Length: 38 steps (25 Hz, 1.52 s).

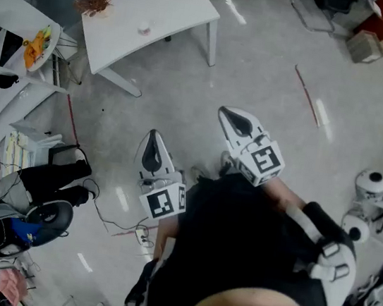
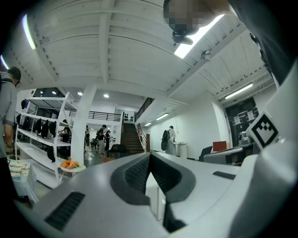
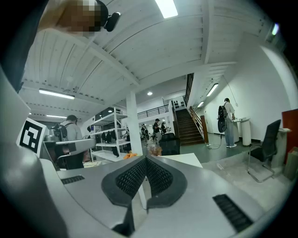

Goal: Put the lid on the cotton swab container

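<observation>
- Grey floor (image 1: 274, 75) fills the head view, with the person standing well apart from the white desk (image 1: 164, 2).
- Nearest are two claws, the left claw (image 1: 152, 139) and the right claw (image 1: 227, 115). Both have their jaws pressed together with nothing between them.
- Farther off, one small pale object (image 1: 144, 30) sits near the desk's middle. It may be the cotton swab container but is too small to tell, and no lid can be made out.
- One dried plant (image 1: 93, 0) stands at the desk's left corner.
- The step in hand looks like the approach: walk to the desk, find the lid, and open the jaws before reaching.
</observation>
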{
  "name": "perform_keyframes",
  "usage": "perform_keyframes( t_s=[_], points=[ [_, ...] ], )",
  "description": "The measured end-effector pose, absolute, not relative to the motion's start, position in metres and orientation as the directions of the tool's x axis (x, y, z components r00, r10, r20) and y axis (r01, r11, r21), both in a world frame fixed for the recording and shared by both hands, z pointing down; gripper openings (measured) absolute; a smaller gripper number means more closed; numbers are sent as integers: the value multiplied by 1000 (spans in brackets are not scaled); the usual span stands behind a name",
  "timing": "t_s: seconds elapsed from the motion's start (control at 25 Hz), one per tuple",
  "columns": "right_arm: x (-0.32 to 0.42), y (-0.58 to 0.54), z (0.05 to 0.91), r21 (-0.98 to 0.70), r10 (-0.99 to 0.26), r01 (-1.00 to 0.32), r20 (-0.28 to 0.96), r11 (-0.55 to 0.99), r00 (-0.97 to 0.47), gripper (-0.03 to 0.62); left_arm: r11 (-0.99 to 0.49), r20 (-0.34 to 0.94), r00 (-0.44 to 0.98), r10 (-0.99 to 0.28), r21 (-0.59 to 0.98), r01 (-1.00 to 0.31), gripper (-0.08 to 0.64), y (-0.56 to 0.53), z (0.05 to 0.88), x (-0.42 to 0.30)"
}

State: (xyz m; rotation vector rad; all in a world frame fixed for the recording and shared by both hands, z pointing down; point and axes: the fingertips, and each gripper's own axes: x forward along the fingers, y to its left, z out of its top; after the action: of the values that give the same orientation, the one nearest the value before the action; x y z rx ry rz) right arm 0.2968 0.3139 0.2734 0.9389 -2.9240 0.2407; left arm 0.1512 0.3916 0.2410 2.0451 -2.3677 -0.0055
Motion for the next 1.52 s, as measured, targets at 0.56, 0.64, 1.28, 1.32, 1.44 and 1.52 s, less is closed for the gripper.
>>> perform_keyframes(
  t_s=[0.56,0.64,1.28,1.32,1.44,1.52],
  points=[
    [294,320,268,-113,-571,-579,96,807,-815,6,142,-12,-143,-990,17,-990,5,398,235,150],
    [294,322,264,-113,-574,-579,79,807,-815,6,142,-16,-142,-990,17,-990,5,400,234,150],
    [256,351,272,-119,-574,-580,81,806,-815,127,126,-20,-127,-992,21,-992,5,433,244,120],
    [252,354,272,-118,-575,-581,80,805,-814,127,123,-20,-124,-992,24,-992,5,436,246,116],
    [242,367,276,-117,-577,-582,79,805,-813,127,109,-12,-109,-994,36,-993,5,448,255,106],
    [236,372,280,-115,-577,-582,78,805,-813,127,93,-5,-93,-996,28,-995,5,451,262,102]
  ],
)
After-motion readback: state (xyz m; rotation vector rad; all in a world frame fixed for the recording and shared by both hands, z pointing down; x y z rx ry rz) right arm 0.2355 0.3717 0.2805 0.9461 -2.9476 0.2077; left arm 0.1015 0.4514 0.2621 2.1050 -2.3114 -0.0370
